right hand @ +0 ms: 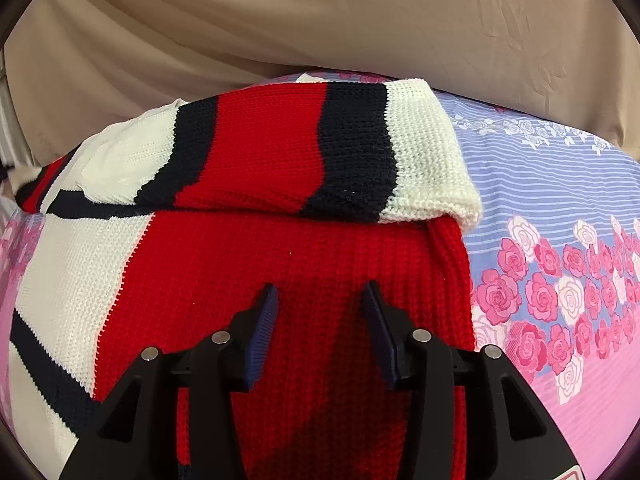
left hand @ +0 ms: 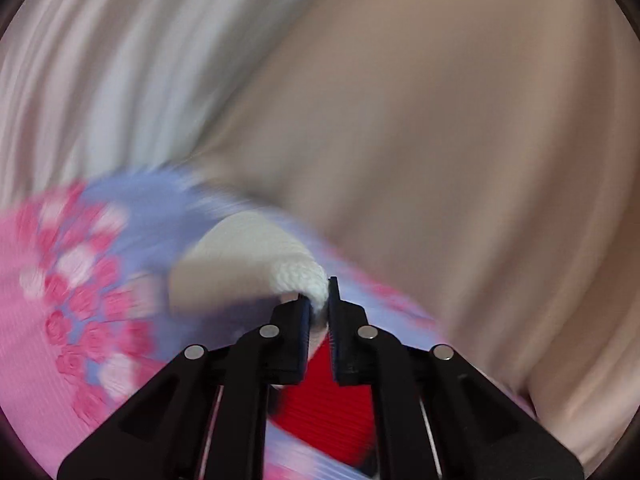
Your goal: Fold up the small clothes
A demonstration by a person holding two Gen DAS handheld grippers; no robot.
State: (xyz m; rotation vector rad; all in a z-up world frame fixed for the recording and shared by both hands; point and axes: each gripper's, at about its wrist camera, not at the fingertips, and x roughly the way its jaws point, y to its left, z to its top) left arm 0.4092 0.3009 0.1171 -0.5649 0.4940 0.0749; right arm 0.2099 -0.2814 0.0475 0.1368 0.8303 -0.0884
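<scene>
- Bedsheet [right hand: 560, 200], rose print: carries striped knit sweater [right hand: 280, 264], part folded.
- Sweater: soft, thick, limp; likely best taken at edges.
- Left claw [left hand: 319, 304]: clamped on white knit edge [left hand: 316, 280].
- Right claw [right hand: 320, 300]: parted, empty, over red panel.

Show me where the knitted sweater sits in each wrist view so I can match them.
Left wrist: sweater at lower centre, a white edge pinched in the left gripper, red knit below.
Right wrist: it fills centre and left, folded, under the open right gripper.
Shared landmark: the rose-print bedsheet.
</scene>
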